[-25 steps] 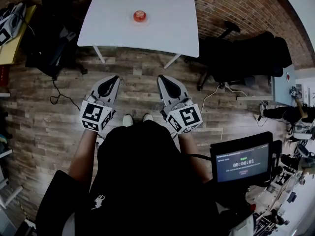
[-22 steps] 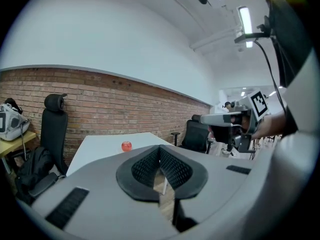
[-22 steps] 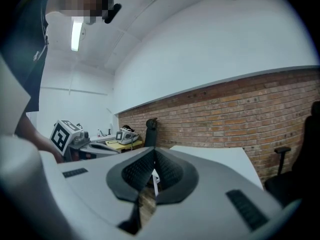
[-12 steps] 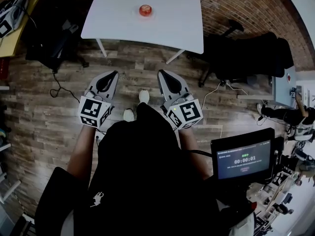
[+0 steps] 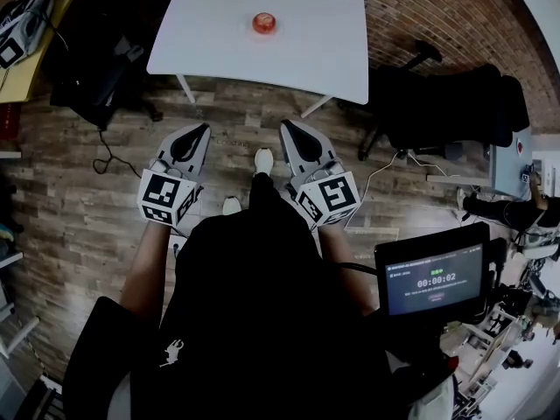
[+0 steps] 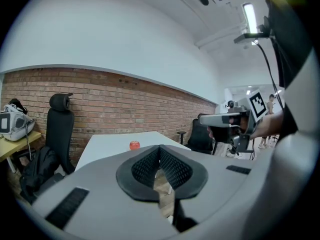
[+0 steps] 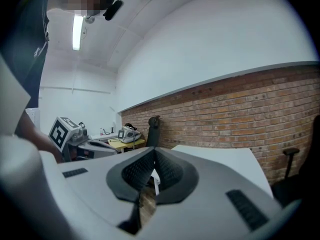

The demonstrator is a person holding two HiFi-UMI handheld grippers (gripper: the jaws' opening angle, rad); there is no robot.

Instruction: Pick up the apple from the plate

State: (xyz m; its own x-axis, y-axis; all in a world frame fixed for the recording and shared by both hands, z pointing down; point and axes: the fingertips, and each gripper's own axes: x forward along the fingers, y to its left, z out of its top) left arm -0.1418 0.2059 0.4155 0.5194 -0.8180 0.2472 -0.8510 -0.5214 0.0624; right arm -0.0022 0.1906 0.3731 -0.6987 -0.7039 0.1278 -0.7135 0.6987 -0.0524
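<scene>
The apple (image 5: 264, 23) sits on the white tabletop (image 5: 306, 51) at twelve o'clock; the left hand-held gripper (image 5: 198, 130) and right hand-held gripper (image 5: 286, 128) hover well short of it, both closed and empty.

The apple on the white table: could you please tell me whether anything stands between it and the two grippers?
Nothing visible does. The apple sits on the table; between it and the shut, empty left gripper and right gripper lie only wooden floor and the table's near edge.
</scene>
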